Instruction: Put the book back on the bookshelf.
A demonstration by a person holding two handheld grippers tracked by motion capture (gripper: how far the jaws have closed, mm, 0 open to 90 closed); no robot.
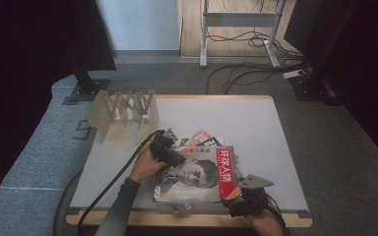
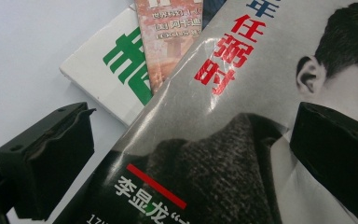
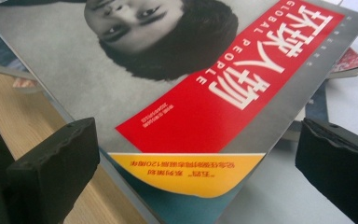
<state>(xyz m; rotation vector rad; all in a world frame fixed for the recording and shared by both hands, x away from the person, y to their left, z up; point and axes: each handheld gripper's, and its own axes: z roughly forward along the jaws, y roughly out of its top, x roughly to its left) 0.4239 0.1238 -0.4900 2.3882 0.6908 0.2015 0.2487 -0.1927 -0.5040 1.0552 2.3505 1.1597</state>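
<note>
In the high view we are seeing the left gripper (image 1: pixel 166 147) resting low at the centre of the frame, over the upper left edge of the top magazine (image 1: pixel 194 173), while the right gripper (image 1: pixel 248 192) is sitting at the lower right, just at the magazine's lower right corner near the front edge of the table (image 1: pixel 256 123). The top magazine, with a grey portrait cover and a red title band (image 3: pixel 242 88) down its right side, is lying on a loose pile of other magazines (image 1: pixel 203 138) that are fanning out from beneath it toward the middle of the frame. In the left gripper view we are looking along that gripper's fingers (image 2: pixel 51 158), which are standing wide apart with the magazine's cover lying between and below them; whether either finger is touching the paper we cannot tell. At the upper left of that view a white magazine with green characters (image 2: pixel 107 70) is peeking out from under the pile. In the right gripper view the fingers (image 3: pixel 56 168) are likewise spread apart, framing the curling yellow-tabbed corner (image 3: pixel 186 172) of the cover, which is hanging just over the wooden table edge. A folding wooden rack (image 1: pixel 124 114) is standing at the upper left of the table, well apart from the pile.
</note>
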